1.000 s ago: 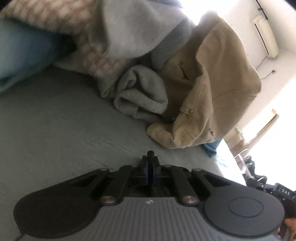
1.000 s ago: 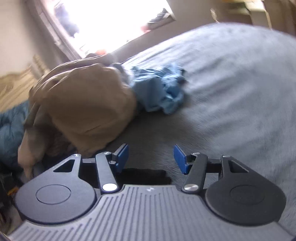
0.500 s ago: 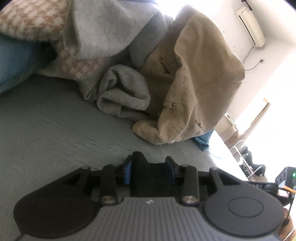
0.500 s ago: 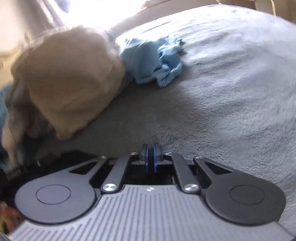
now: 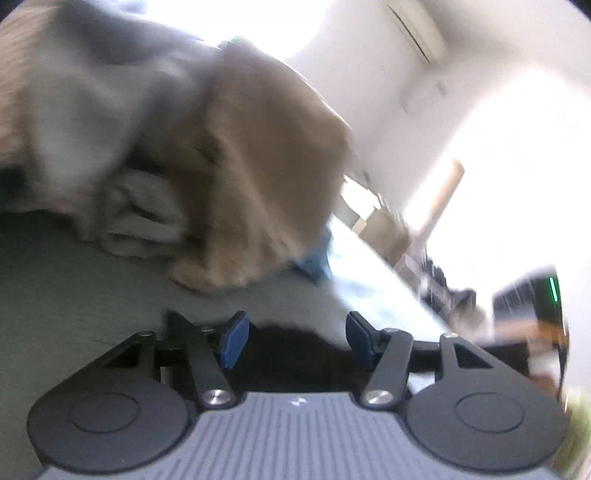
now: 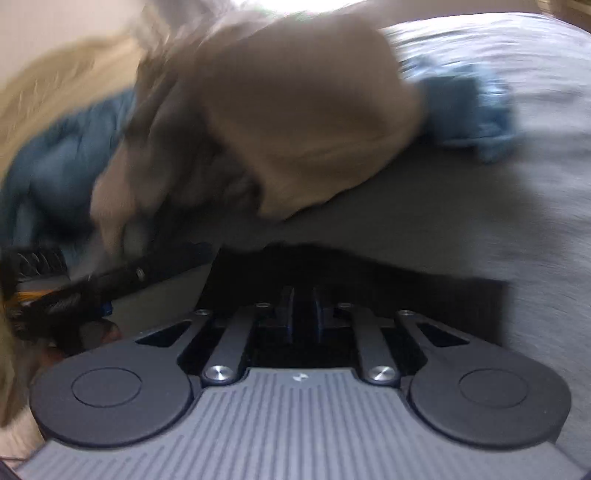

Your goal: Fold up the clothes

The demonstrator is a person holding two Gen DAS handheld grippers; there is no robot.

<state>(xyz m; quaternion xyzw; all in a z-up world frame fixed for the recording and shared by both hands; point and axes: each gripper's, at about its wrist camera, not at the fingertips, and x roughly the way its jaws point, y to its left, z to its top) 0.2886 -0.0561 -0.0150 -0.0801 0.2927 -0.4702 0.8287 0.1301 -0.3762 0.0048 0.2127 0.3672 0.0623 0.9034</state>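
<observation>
A flat black cloth (image 6: 369,273) lies on the grey bed (image 6: 517,206), straight ahead of both grippers. The right gripper (image 6: 302,314) pinches its near edge; the left gripper (image 5: 291,334) gapes over it, holding nothing. A crumpled tan jacket (image 5: 258,177) is heaped beyond.

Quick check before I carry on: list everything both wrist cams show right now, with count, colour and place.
Tan jacket: one, tan, heaped on the bed, centre of pile.
Grey garment: one, grey, left of the jacket.
Light blue cloth: one, crumpled beside the jacket.
Dark teal fabric: one, pile's far side.
Black garment: one, flat under the grippers.
Bed cover: one, grey.
Air conditioner: one, white, wall.
Left gripper: open.
Right gripper: nearly shut on the black garment.
</observation>
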